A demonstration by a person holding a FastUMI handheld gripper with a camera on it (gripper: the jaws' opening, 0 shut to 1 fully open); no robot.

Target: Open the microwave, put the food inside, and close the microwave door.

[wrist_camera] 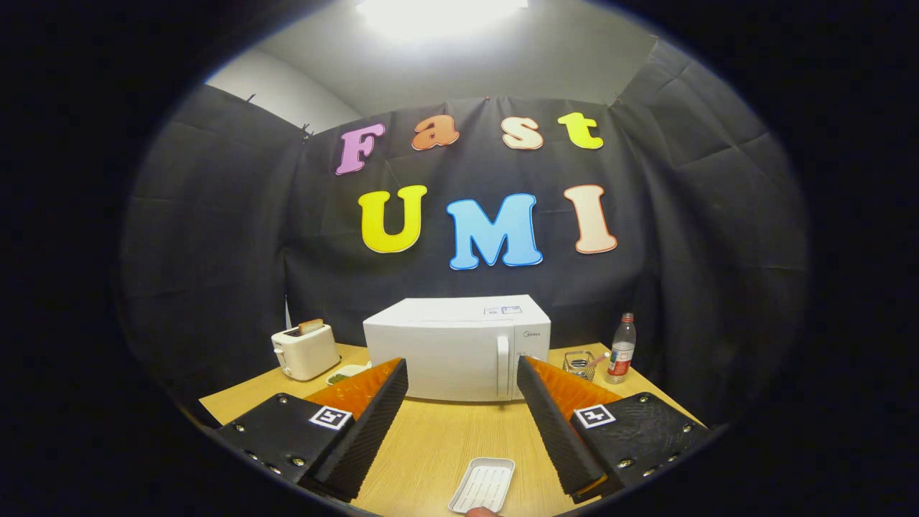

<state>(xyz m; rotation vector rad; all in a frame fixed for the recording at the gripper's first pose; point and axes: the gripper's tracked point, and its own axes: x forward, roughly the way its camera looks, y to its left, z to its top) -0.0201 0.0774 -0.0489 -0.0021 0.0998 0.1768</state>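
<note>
The wooden surface (445, 438) carries a closed microwave (456, 348) just beyond your claw (462, 384), whose fingers are spread wide and hold nothing. A white tray (482, 485) lies between them, close to you; a toaster (306, 350) stands left of the microwave.

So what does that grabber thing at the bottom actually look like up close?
The gripper has two wedge-shaped fingers that spread wide, with ribbed, grooved inner faces. Each sits on a flat textured plate fixed with small round screws. Each plate carries a square white sticker with a black blocky pattern, like a code tag. No cables are visible.
</note>
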